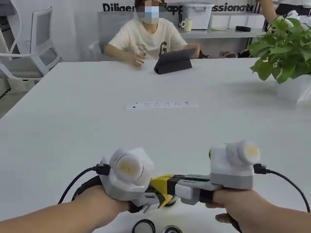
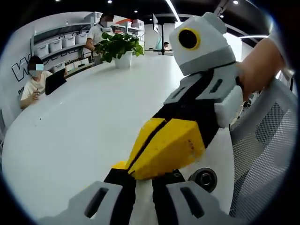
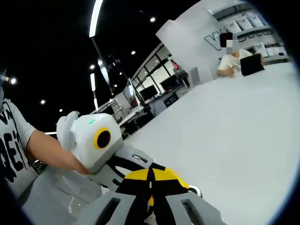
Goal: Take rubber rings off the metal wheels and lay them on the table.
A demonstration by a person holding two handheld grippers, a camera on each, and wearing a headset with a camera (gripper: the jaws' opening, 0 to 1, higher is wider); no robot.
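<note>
Stripping step: left hand-held gripper (image 3: 150, 185) and right hand-held gripper (image 2: 140, 161) meet tip to tip above a metal wheel (image 2: 205, 179) on the desk (image 1: 146, 131).
Jaws: both drawn together; whether they pinch anything cannot be told.
Next move: probably peeling outward, with the wheel braced.
Rubber ring (image 1: 144, 226): loose on the near desk.
Wall lettering (image 1: 119, 7): "Dilige…", "…ssionate".

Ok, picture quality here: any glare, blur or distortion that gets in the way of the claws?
Head view: soft even light, table a bit washed out, a dark ring cropped at the bottom edge. Left gripper view: heavy fisheye bend, the right claw looms large, one wheel sharp. Right gripper view: dark ceiling, bright table, left claw in focus.
</note>
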